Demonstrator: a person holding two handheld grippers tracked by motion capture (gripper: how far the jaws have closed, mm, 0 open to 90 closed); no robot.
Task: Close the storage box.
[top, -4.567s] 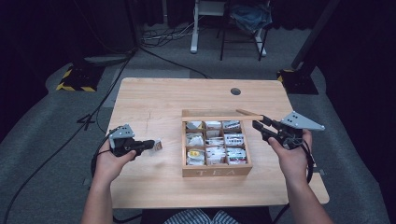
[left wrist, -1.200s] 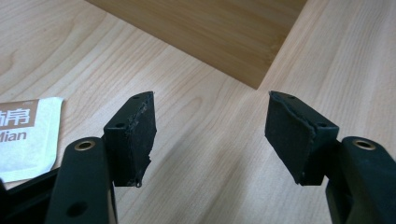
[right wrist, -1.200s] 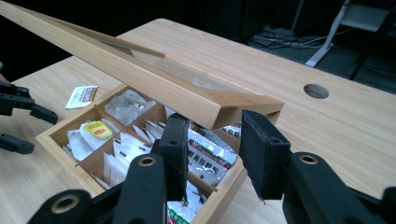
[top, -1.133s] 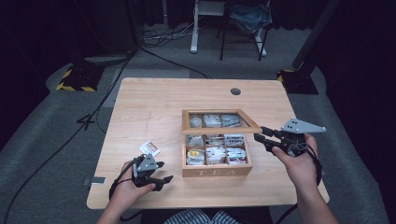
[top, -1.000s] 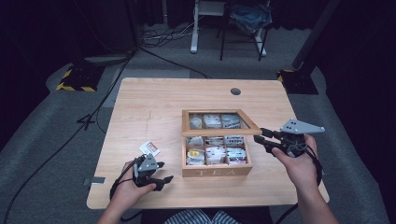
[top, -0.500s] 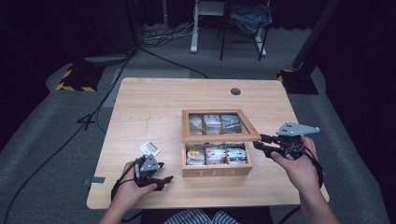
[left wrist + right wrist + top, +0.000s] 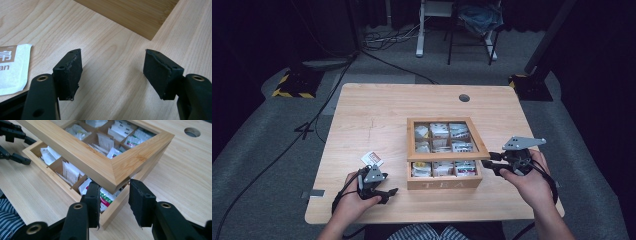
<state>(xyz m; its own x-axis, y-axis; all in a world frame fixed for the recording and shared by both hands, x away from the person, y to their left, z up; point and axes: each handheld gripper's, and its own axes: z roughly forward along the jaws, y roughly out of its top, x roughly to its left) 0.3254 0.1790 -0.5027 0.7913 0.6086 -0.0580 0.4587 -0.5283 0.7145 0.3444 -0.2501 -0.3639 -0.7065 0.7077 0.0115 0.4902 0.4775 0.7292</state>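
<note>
Looking down from the high view, a wooden tea box [image 7: 443, 176] sits near the middle of the table [image 7: 377, 107], its glass-paned lid [image 7: 446, 139] partly raised over compartments of tea bags. The right gripper [image 7: 492, 163] reaches the lid's near right corner, while the left gripper [image 7: 387, 192] rests low near the table's front edge, just left of the box, with a loose tea bag [image 7: 372, 159] lying just beyond it. Along the left gripper view, the left gripper [image 7: 112, 72] has jaws standing apart over bare wood with nothing between them; they have just been opening. The tea bag [image 7: 12, 67] lies at the left. From the right gripper view, the right gripper [image 7: 113, 202] has its jaws on either side of the lid [image 7: 105, 163] corner, holding it tilted above the box [image 7: 62, 185].
</note>
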